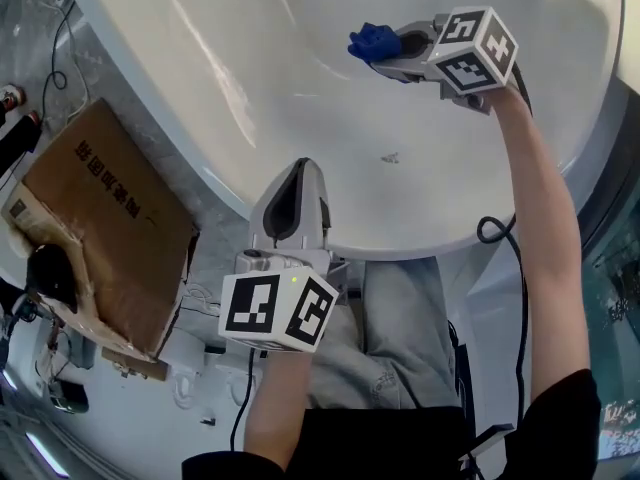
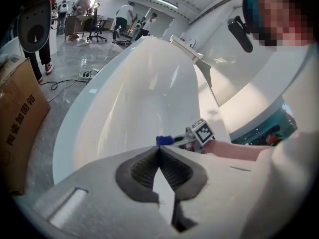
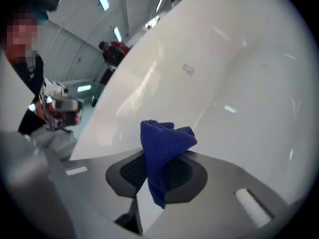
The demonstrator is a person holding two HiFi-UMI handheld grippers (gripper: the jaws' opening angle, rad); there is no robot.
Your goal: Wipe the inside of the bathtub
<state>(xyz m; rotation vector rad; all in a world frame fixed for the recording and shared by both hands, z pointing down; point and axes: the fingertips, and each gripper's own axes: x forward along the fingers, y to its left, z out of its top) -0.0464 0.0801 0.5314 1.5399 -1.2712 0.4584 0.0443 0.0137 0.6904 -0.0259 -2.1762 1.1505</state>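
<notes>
Fingers [image 2: 142,171] of left gripper [image 2: 159,151]: clenched, empty, by near rim. Right gripper [image 1: 390,53]: clamped on blue cloth [image 1: 372,40], over bathtub [image 1: 250,58] inner wall; contact unclear. Wiping apparently early; most of the interior left.
</notes>
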